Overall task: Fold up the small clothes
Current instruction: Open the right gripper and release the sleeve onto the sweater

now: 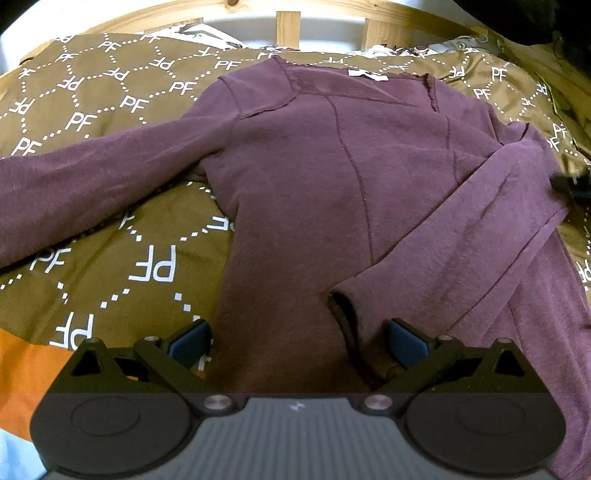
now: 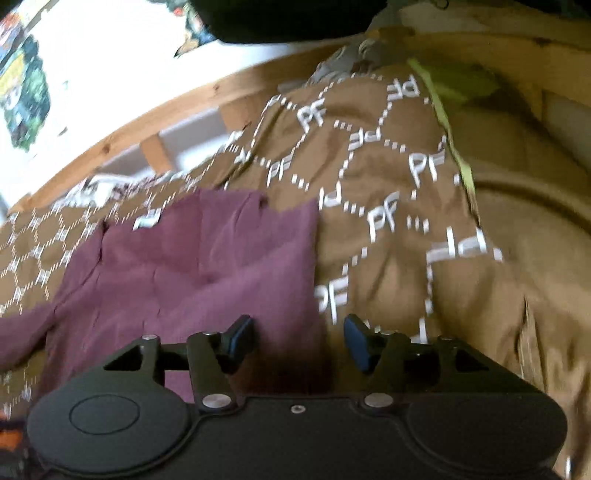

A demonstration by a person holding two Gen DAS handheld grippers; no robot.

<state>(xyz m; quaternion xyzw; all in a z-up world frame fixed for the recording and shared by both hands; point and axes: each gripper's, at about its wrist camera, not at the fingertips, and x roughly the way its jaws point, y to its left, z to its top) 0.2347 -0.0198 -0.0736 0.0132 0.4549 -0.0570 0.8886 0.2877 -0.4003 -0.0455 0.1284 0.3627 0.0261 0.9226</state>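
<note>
One purple long-sleeved top [image 1: 295, 177] is seen, and it is spread flat on a brown bed cover [image 1: 110, 229] printed with white letters. The sleeve on the right of the left wrist view [image 1: 461, 236] has been laid across the body of the top, with its cuff near the bottom hem. The other sleeve [image 1: 74, 192] is stretched out to the side and has not been folded in yet. So the fold is judged to be only just begun: one sleeve is done, and one sleeve and the body are left.

Two grippers are counted. The left gripper [image 1: 299, 343] is held wide apart above the hem, and nothing is pinched. The right gripper [image 2: 299, 339] is held partly apart over the side edge of the top, and no cloth is gripped. A wooden bed frame [image 1: 288, 22] is seen behind the cover.
</note>
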